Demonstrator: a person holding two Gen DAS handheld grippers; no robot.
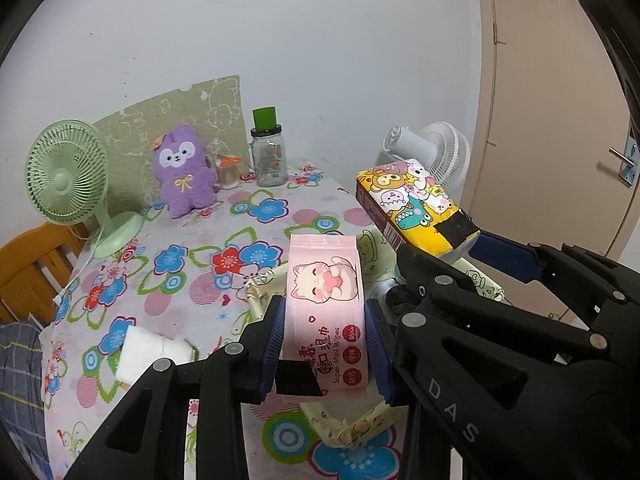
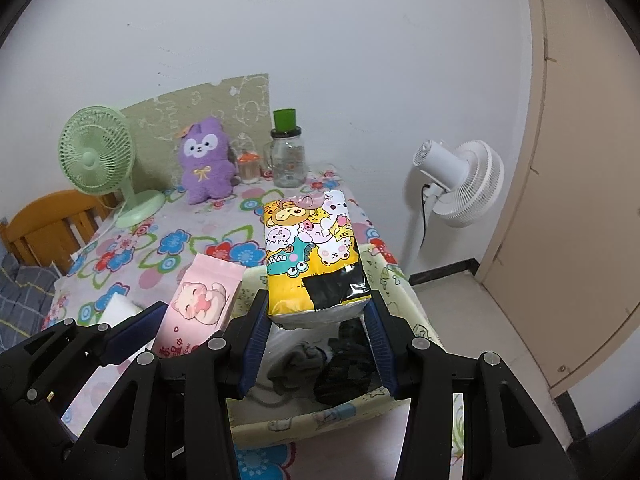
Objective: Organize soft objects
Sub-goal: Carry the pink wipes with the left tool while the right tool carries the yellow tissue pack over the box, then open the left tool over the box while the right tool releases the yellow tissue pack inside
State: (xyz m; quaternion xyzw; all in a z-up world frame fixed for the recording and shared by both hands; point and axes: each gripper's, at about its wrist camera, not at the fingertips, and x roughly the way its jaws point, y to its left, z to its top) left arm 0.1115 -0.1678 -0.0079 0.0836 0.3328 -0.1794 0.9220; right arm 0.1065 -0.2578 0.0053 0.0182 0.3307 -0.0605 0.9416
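Inside the fabric basket (image 2: 404, 300) I see only dark and grey soft shapes, partly screened by my right tongs (image 2: 318, 344); I cannot tell what they are. In the left view the basket (image 1: 260, 284) is mostly hidden behind the pink pack and the tongs. A white soft block (image 1: 152, 354) on the desk (image 1: 168, 288) is cut off by the left tongs' frame.

Readable writing: "Super Mini Wipes" on the wipes pack (image 1: 326, 312), plus Chinese characters; black tape covers part of the print. "DAS" shows on the right tongs' arm. The yellow tissue pack (image 2: 312, 256) carries cartoon animals and a black taped patch.

Left tongs (image 1: 326, 344): partly open, both pads pressing the wipes pack, held above the basket's near edge. Right tongs: partly open, clamped on the tissue pack, held over the basket.
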